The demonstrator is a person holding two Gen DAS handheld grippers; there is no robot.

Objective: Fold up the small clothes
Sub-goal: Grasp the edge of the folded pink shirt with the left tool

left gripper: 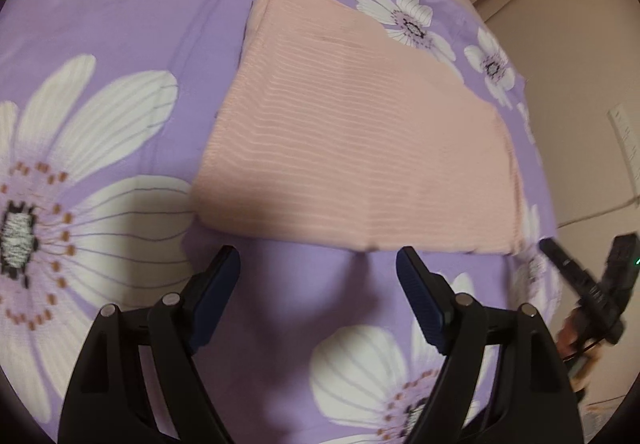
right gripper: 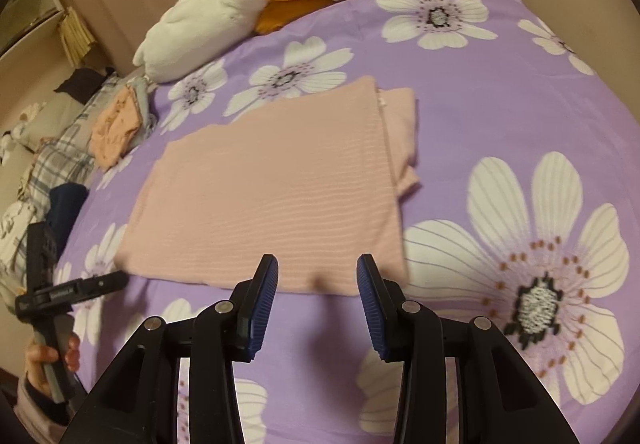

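A pink ribbed garment [left gripper: 352, 148] lies folded flat on the purple flowered sheet [left gripper: 120, 16], with a folded layer sticking out at its far end [right gripper: 404, 124]. My left gripper [left gripper: 318, 258] hovers just short of the garment's near edge, jaws wide apart and with only sheet between them. My right gripper [right gripper: 318, 264] stands at the same near edge of the garment [right gripper: 272, 184], open with a narrower gap and holding nothing. The left gripper [right gripper: 76, 290] also shows at the left of the right wrist view, held by a hand [right gripper: 48, 358]. The right gripper [left gripper: 584, 284] appears at the right edge of the left wrist view.
A white and orange plush toy [right gripper: 224, 20] lies at the far side of the bed. A heap of other clothes [right gripper: 116, 128] and plaid fabric [right gripper: 64, 160] sits past the left edge of the sheet [right gripper: 480, 92]. A beige wall [left gripper: 560, 64] runs close by.
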